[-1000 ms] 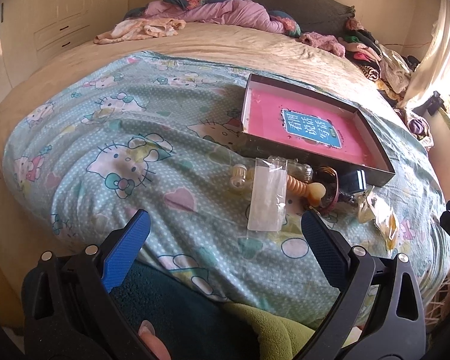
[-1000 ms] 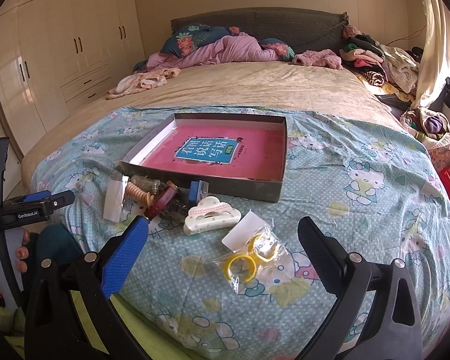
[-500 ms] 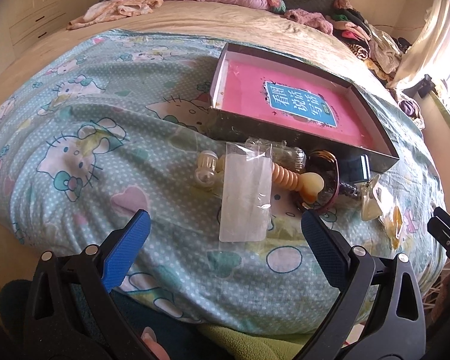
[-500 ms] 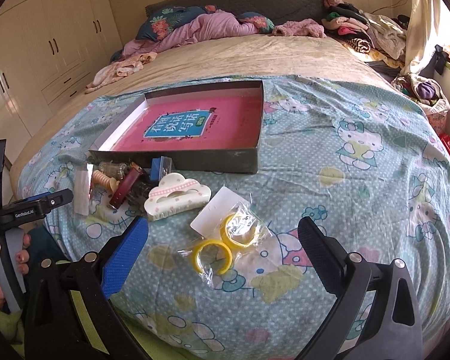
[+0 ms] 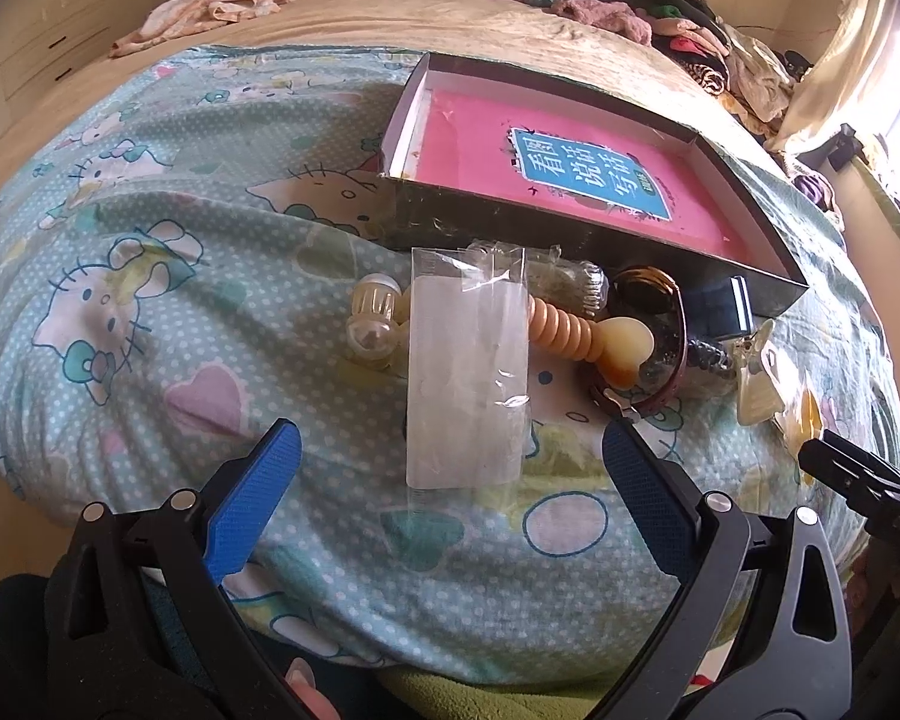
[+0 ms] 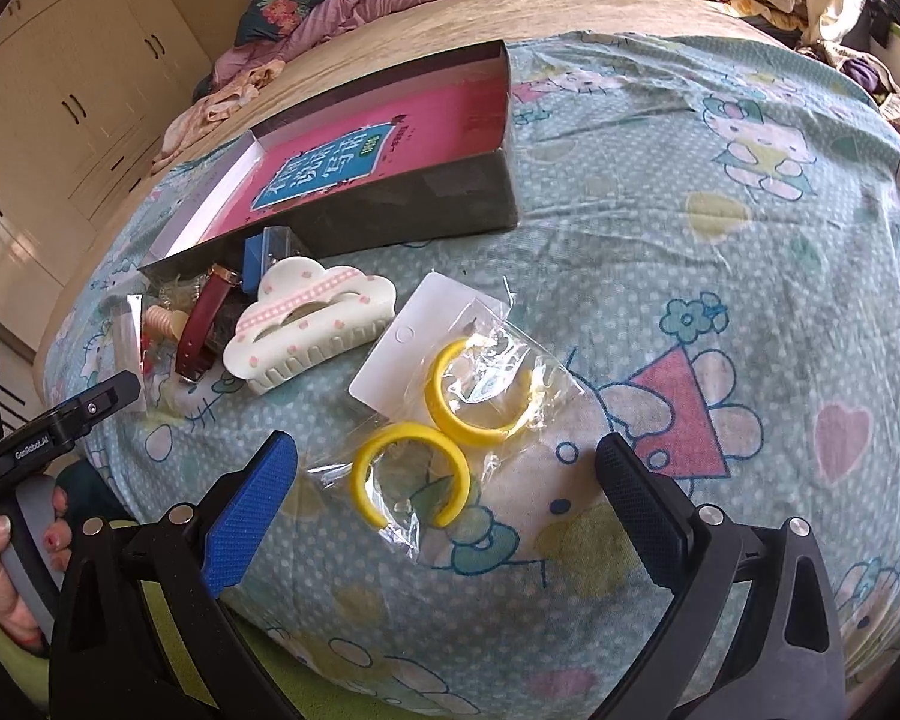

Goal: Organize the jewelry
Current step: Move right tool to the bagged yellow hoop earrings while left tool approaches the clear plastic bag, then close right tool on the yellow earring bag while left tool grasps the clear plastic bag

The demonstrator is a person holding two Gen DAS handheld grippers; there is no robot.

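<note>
Right wrist view: right gripper (image 6: pixel 447 468) spread wide, straddling bagged yellow earrings (image 6: pixel 444 420) on bedspread (image 6: pixel 720 276), likely lined up for a pinch. Left gripper (image 5: pixel 450 456) likewise gaping, empty, aimed at clear packet (image 5: pixel 465 378) beside open box (image 5: pixel 570 180), probably the destination.

Both tongs (image 5: pixel 450 450) (image 6: pixel 447 462) are black frames with silver screws, one blue textured pad at nine o'clock, one black at three.
</note>
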